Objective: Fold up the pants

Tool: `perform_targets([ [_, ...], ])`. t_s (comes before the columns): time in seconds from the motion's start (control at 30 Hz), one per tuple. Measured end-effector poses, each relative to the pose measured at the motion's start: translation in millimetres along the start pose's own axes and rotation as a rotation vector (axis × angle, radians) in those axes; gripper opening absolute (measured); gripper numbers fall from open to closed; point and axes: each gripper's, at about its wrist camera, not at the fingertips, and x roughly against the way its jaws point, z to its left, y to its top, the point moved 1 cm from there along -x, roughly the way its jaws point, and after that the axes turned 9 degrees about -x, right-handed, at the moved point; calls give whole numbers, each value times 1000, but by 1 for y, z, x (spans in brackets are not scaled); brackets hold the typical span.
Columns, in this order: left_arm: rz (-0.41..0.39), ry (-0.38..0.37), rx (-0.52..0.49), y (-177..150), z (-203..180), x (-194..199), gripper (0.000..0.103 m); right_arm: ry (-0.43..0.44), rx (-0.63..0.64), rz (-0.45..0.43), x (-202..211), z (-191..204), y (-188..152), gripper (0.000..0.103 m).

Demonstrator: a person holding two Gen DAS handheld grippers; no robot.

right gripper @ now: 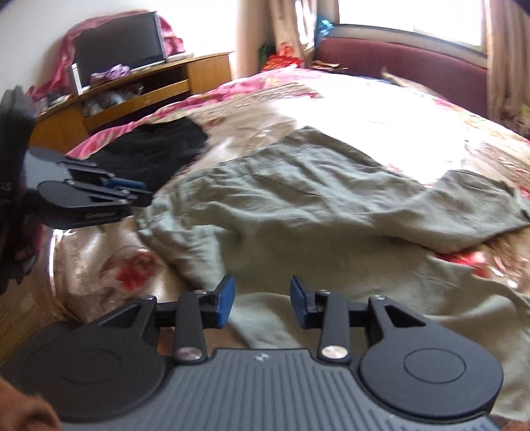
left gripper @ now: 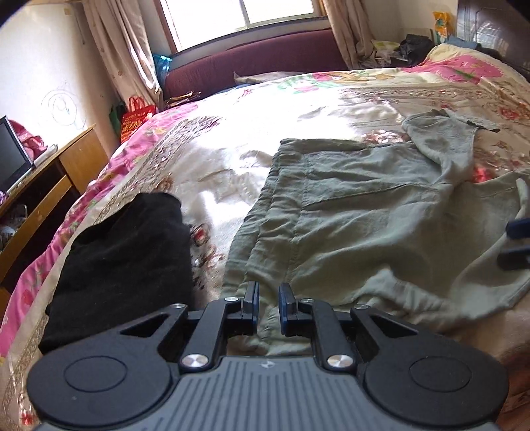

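The pants (left gripper: pixel 357 212) are a faded sage-green pair, pretty rumpled, spread flat across the floral bedspread (left gripper: pixel 232 139) with one leg folded back over.

Floral bedspread (left gripper: pixel 251 139) taken as landmark. Black garment (left gripper: pixel 122 262) laid on its left part. Wooden cabinet (left gripper: pixel 43 195) seen beyond left edge, monitor (left gripper: pixel 11 155) on top. Maroon sofa (left gripper: pixel 251 63) observed behind far edge, below window (left gripper: pixel 245 16).

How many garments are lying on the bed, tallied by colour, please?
Green: 1, the green pants
Black: 1, the black garment
Total: 2 on the floral bedspread
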Motion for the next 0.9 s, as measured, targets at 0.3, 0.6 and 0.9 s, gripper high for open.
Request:
perform_targets([
  [0.3,-92,-260,-95,62,-118,5,35,-695,-36,-56,49,-192,-28,50],
  [0.6,-134,-427,-203,115,-222,11,35,-701,65,27,31,-250,-50,45],
  [0.9,-172,-462,-266,134,-253,30,35,-580,-423,-172,137,-294,-55,1],
])
